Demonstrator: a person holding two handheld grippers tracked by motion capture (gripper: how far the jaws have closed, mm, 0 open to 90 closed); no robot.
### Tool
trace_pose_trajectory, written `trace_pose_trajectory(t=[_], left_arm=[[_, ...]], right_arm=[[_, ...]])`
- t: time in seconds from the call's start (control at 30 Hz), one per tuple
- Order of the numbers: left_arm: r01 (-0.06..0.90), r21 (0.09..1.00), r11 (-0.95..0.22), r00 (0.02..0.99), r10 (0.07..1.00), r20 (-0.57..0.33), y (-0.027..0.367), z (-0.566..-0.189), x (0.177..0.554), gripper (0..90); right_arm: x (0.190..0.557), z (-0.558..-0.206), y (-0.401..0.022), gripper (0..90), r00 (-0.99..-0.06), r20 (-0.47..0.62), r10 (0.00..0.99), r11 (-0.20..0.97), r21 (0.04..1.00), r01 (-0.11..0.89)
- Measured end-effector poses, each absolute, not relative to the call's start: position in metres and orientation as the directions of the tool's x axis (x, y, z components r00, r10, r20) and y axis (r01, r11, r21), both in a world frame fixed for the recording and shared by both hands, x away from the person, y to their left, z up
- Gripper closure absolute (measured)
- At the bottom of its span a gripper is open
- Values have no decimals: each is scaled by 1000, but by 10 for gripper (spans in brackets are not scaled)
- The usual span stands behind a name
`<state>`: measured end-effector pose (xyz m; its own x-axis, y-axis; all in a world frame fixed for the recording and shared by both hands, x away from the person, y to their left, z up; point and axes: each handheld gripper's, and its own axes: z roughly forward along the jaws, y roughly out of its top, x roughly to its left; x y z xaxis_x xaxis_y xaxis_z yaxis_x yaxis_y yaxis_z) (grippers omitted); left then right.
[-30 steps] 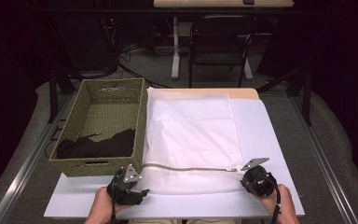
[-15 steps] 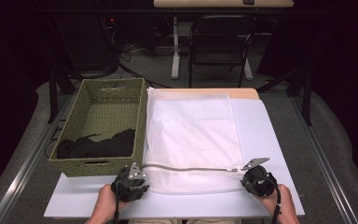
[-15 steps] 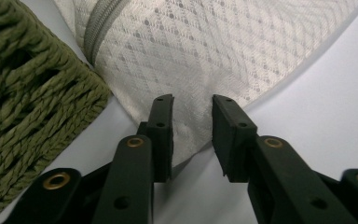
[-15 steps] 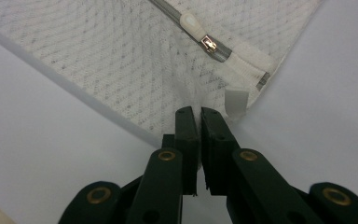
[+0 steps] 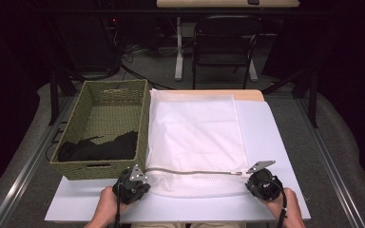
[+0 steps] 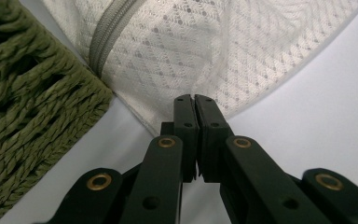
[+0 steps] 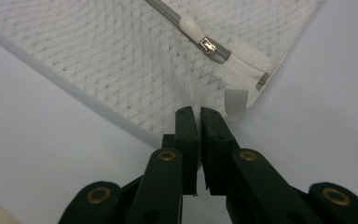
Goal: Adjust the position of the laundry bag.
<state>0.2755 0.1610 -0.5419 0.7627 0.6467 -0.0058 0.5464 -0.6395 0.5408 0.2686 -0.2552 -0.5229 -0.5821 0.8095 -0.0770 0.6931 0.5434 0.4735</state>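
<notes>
The left gripper [image 5: 138, 179] has just been closing and is now pinching the near-left corner of the white mesh laundry bag [image 5: 195, 137], beside the woven basket [image 5: 78, 126] holding dark clothing [image 5: 100, 148]. The right gripper [image 5: 258, 175] is clamping the zipper-end corner, seemingly readying a two-handed lift.

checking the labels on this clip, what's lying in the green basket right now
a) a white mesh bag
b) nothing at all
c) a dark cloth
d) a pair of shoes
c: in the high view a dark cloth lies at the near end of the basket, while the white mesh bag is spread flat on the table beside it.
</notes>
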Motion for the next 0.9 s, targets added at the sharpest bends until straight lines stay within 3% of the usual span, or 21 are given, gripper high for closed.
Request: trace_pose_trajectory(t=[0.9], left_arm=[[558, 502, -661, 794, 601, -91, 168, -537, 260, 882]], right_arm=[[248, -522, -259, 863, -572, -44, 819, 526, 454, 719]])
